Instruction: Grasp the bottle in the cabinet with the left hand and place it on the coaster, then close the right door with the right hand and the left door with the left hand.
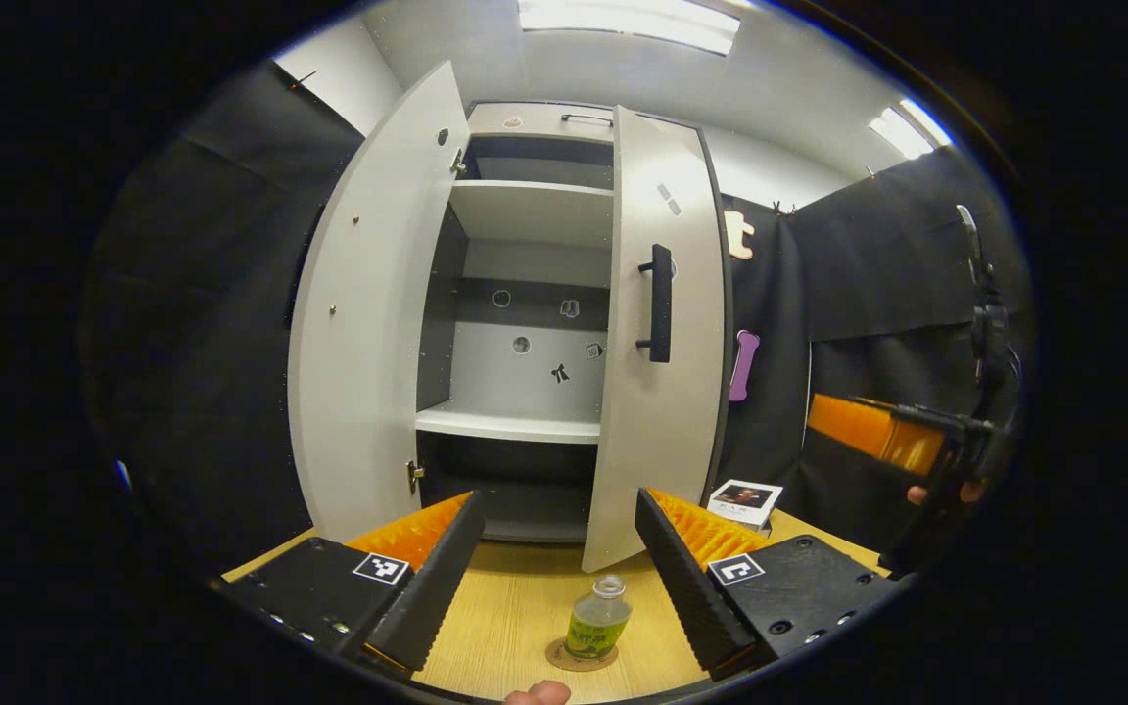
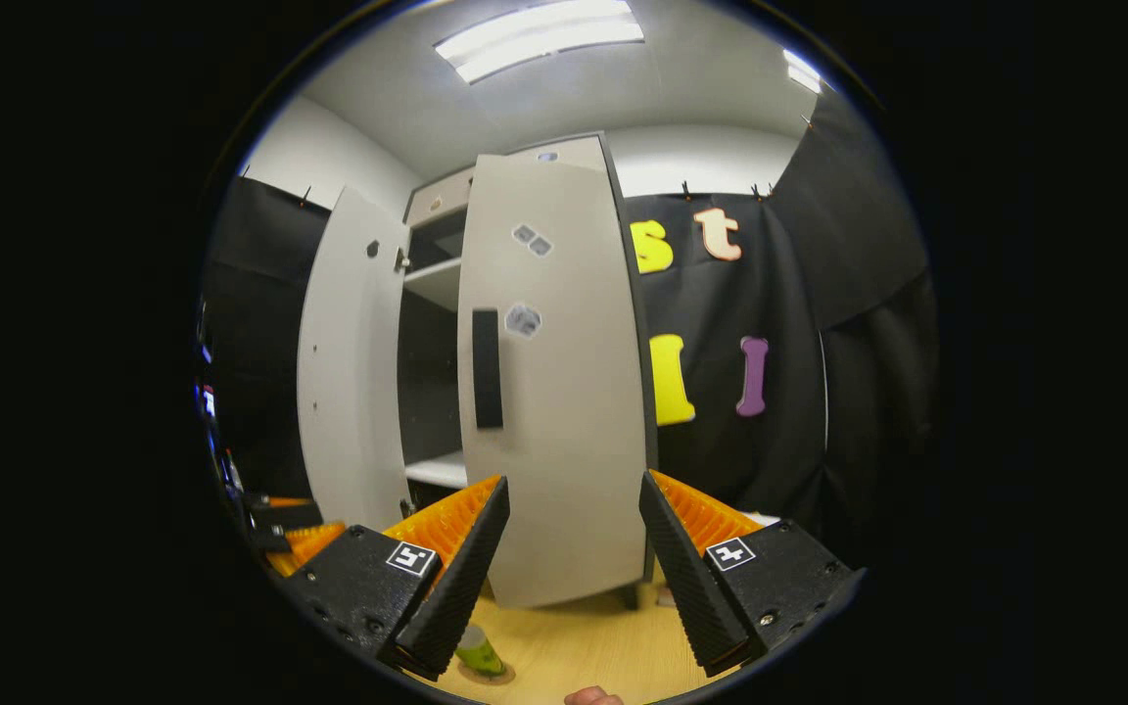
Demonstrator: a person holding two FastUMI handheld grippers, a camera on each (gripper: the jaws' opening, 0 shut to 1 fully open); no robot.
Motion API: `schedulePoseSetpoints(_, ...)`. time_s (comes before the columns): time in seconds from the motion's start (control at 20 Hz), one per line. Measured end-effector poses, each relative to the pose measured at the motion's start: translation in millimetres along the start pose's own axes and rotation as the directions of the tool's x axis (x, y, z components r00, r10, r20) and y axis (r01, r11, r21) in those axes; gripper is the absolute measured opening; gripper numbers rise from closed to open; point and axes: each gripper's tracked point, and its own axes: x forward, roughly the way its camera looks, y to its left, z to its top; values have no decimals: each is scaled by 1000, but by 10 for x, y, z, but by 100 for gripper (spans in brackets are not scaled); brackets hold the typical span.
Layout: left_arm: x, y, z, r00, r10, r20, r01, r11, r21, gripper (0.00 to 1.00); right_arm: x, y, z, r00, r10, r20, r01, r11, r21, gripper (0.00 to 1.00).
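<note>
The bottle is already standing on the coaster. The right gripper, spread wide and holding nothing, is facing the half-open right door straight ahead; the left gripper is likewise gaping and empty.

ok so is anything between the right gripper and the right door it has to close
Nothing visible. The right gripper is open and points at the right door, which is ajar, with only bare table between. The bottle sits on its coaster, off to the side.

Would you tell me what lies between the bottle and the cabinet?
In the left gripper view, bare tabletop runs from the bottle, which stands on its coaster, to the cabinet; the right door overhangs it.
</note>
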Motion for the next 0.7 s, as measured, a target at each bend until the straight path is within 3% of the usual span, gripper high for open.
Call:
schedulePoseSetpoints(0.15, 46, -91, 39, 999, -33, -6, 32, 998, -52, 95, -183, -63, -338, 998, -19, -58, 19, 1000, -11, 82)
schedulePoseSetpoints(0.25, 53, -9, 210, 1000, -14, 22, 16, 996, -83, 95, -233, -60, -374, 998, -14, -63, 14, 1000, 2, 82)
schedulePoseSetpoints(0.35, 47, 303, 522, 994, 72, 86, -64, 994, -91, 95, -238, -34, -325, 999, -2, -48, 3, 1000, 12, 82)
schedulePoseSetpoints(0.5, -85, 925, 806, 974, 211, 87, -202, 974, -108, 100, -219, -2, -258, 999, 12, -32, -13, 999, -29, 82)
schedulePoseSetpoints(0.65, -306, 1782, 1124, 910, 401, 107, -394, 915, -86, 95, -210, 27, -210, 999, 29, -17, -29, 1000, -9, 82)
schedulePoseSetpoints(0.7, -331, 2035, 1188, 886, 449, 111, -443, 893, -76, 100, -196, 27, -202, 999, 37, -23, -37, 999, -4, 82)
